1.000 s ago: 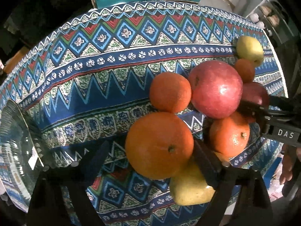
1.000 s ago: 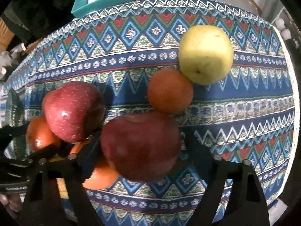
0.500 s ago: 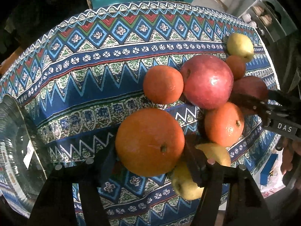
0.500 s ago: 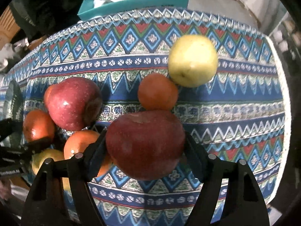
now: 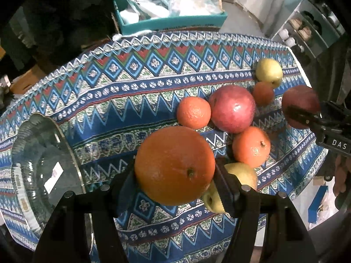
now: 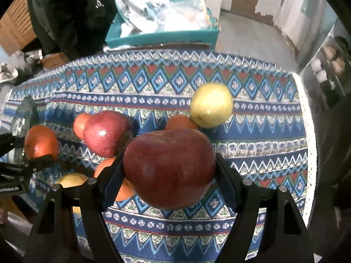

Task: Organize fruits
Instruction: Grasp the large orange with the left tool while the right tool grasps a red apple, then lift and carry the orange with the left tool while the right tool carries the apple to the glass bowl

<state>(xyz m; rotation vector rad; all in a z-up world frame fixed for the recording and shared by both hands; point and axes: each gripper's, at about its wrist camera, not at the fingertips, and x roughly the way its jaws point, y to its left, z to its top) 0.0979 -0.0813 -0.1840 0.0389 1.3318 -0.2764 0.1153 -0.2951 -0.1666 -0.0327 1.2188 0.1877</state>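
My left gripper is shut on a large orange and holds it above the patterned tablecloth. My right gripper is shut on a dark red apple, also lifted off the cloth; that apple shows at the right of the left wrist view as the dark red apple. On the cloth lie a second red apple, two oranges, a small orange, a yellow-green apple and a yellow pear partly hidden behind my left fingers.
A clear glass bowl sits at the left end of the table. A teal box with plastic bags stands behind the far edge. Shelves stand at the right. A hand shows at the right edge.
The left jaws closed onto the large orange, then both grippers rose with their fruit, so the table and the other fruit look smaller and farther away.
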